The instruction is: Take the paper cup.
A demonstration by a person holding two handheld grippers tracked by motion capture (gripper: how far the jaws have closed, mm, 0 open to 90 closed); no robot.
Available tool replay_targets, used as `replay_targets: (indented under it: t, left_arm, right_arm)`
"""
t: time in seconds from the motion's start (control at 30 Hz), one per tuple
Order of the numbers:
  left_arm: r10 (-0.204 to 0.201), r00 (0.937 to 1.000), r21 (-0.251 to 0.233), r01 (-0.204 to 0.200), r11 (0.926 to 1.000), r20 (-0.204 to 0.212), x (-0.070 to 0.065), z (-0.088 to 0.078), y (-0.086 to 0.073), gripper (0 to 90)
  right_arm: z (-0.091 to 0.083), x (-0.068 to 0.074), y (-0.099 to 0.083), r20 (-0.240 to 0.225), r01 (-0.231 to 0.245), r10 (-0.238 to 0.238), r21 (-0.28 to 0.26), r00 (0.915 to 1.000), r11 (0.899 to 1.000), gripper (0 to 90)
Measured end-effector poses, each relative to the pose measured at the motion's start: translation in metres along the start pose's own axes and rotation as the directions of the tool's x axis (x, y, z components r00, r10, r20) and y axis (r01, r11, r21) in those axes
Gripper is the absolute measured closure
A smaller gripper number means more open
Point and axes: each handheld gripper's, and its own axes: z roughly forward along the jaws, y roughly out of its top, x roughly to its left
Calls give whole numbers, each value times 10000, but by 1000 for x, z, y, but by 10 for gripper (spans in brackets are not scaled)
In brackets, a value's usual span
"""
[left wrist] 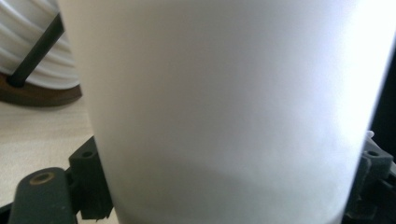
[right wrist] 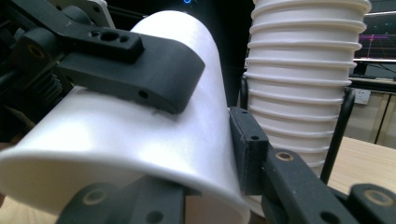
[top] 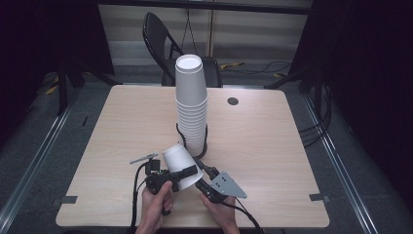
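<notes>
Near front edge of worktop (top: 272, 146), centre-left: single white paper cup (top: 181, 165), lying tilted, base pointing up and away toward the stack, open rim toward the person.

Item 1, paper cup. Held off the worktop surface by left claw (top: 184, 171); one black jaw lies across the cup's upper wall, seen close in right gripper view (right wrist: 130, 70), the other under it. Left gripper view: cup wall (left wrist: 224, 112) sits between both jaws, right up against the camera. Left claw state: clamped on the cup, moderate width.

Item 2, right claw (top: 204, 168). Approaches from the right, just beside the cup and stack foot. Right gripper view: one jaw pad touches the cup's side wall near the rim, other jaw under the rim. Whether it presses or merely rests against the cup: cannot tell. Person's right hand (top: 221, 212) holds its body w/ grey three-cornered plate (top: 228, 184) on top.

Item 3, stack of white paper cups (top: 191, 105). Upside down, tall, upright, mid-worktop, ringed at foot by a black wire holder (top: 206, 139). Just behind the held cup; not touching as far as visible.

Item 4, black folding chair (top: 160, 39), beyond far worktop edge.
</notes>
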Motion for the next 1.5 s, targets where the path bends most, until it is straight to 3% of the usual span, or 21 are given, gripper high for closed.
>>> replay_targets:
  t: [0.2,0.47,0.67,1.03,1.27,1.4,1.5]
  left_arm:
    - [373,9993,-100,-372,9993,90,0,-1,3,112]
    - [815,9967,-156,-814,9966,43,-2,1,9,103]
    - [835,9962,-204,-830,9963,256,0,2,11,95]
    - [823,9965,-496,-814,9954,166,-3,2,20,113]
    - [816,9966,-690,-808,9943,92,4,2,28,136]
    - [1146,9927,-885,-1174,9891,-365,5,3,35,134]
    - [1484,9886,-1135,-1502,9821,-246,7,0,40,141]
  right_arm:
    - [-2,-1,0,-53,116,-116,86,9999,9999,836]
    - [-4,-3,0,-96,-47,50,365,9999,9993,850]
    - [-6,-4,1,-83,-136,139,380,9999,9992,853]
    - [-9,-3,3,-166,-250,257,411,9995,9988,854]
    - [-13,-3,3,-99,-266,274,747,9996,9969,854]
    - [-15,-4,3,-73,-427,437,1041,9990,9936,854]
    - [-18,-5,3,-59,-525,537,1254,9985,9907,855]
